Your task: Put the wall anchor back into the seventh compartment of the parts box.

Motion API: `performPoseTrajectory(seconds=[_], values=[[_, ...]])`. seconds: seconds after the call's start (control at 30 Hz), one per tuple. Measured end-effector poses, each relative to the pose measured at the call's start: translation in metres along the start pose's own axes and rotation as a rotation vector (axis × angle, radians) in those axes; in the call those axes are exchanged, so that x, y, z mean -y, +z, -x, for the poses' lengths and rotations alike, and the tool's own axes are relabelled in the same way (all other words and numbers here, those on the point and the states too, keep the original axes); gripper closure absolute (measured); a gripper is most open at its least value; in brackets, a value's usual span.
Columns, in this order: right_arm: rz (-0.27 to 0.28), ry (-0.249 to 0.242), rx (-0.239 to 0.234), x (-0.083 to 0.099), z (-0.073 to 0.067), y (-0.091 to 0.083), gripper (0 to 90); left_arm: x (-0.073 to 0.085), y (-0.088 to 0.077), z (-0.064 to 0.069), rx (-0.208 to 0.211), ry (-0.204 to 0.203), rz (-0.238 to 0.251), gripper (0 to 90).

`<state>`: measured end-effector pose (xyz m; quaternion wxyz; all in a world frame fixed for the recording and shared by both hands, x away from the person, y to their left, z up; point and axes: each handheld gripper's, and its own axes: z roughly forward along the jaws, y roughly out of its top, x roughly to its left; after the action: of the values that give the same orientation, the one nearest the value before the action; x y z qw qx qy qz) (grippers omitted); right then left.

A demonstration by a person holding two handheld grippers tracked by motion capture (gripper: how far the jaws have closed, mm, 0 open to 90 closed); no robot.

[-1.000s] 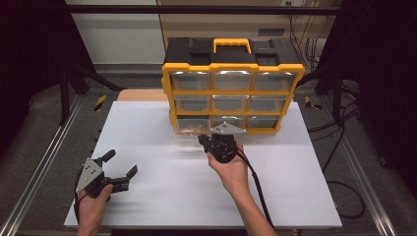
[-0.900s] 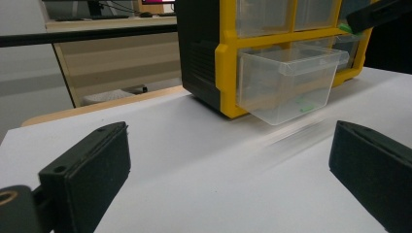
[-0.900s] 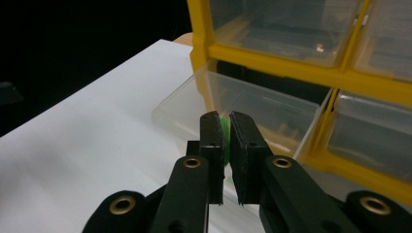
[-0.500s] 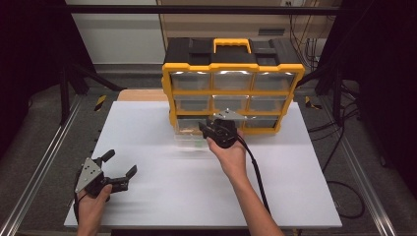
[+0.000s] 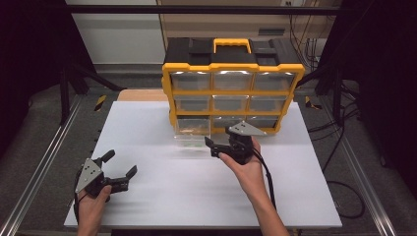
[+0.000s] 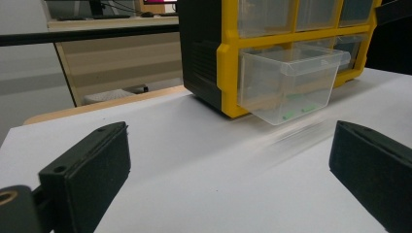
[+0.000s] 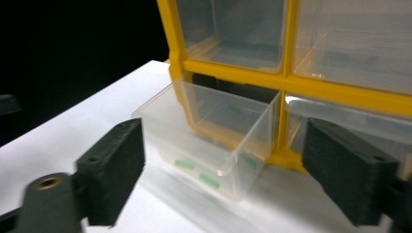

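- Clear plastic drawer (image 7: 214,141) juts from the bottom-left slot of the yellow-and-black organiser cabinet (image 5: 231,81) on the white table (image 5: 162,191).
- Likely light, thin-walled, slippery; grip its front lip.
- Right gripper (image 5: 222,146), jaws apart, hovers nearby.
- Left gripper (image 5: 119,172) gapes, empty.

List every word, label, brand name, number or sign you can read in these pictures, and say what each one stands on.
None can be read. The yellow and black organiser, its clear drawers, the white table and both grippers carry no legible text.
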<state>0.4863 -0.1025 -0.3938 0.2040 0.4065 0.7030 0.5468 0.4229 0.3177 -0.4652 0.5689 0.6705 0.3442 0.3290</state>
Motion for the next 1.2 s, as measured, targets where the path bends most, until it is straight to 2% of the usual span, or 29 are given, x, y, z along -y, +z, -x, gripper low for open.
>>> performPoseTrajectory(seconds=[0.1, 0.23, 0.33, 0.43, 0.57, 0.77, 1.03, 1.1, 1.2], values=[[0.025, -0.052, 0.01, 0.011, 0.003, -0.016, 9.5, 0.001, 0.0, 0.0, -0.002, 0.001, -0.006, 1.2], [0.025, -0.064, -0.002, 0.023, 0.012, -0.034, 8.9, 0.001, 0.0, 0.0, -0.001, 0.004, -0.01, 1.2], [0.026, -0.082, 0.01, 0.031, 0.018, -0.044, 8.9, 0.001, 0.001, 0.0, -0.004, 0.005, -0.013, 1.2], [0.052, -0.107, 0.03, 0.037, 0.023, -0.055, 9.5, 0.002, 0.0, 0.0, -0.007, 0.002, -0.013, 1.2], [0.076, -0.104, 0.025, 0.045, 0.032, -0.073, 10.5, 0.003, 0.0, -0.002, -0.004, -0.001, -0.023, 1.2], [0.121, -0.123, 0.091, 0.064, 0.052, -0.099, 9.5, 0.004, 0.001, -0.001, 0.008, 0.009, -0.034, 1.2], [0.158, -0.157, 0.12, 0.084, 0.078, -0.123, 9.1, 0.003, 0.0, -0.002, 0.008, 0.006, -0.021, 1.2], [0.17, -0.157, 0.123, 0.087, 0.081, -0.126, 8.4, 0.003, 0.0, -0.003, 0.006, 0.004, -0.022, 1.2], [0.158, -0.18, 0.125, 0.089, 0.081, -0.125, 7.1, 0.002, 0.0, -0.002, 0.008, 0.006, -0.021, 1.2]])
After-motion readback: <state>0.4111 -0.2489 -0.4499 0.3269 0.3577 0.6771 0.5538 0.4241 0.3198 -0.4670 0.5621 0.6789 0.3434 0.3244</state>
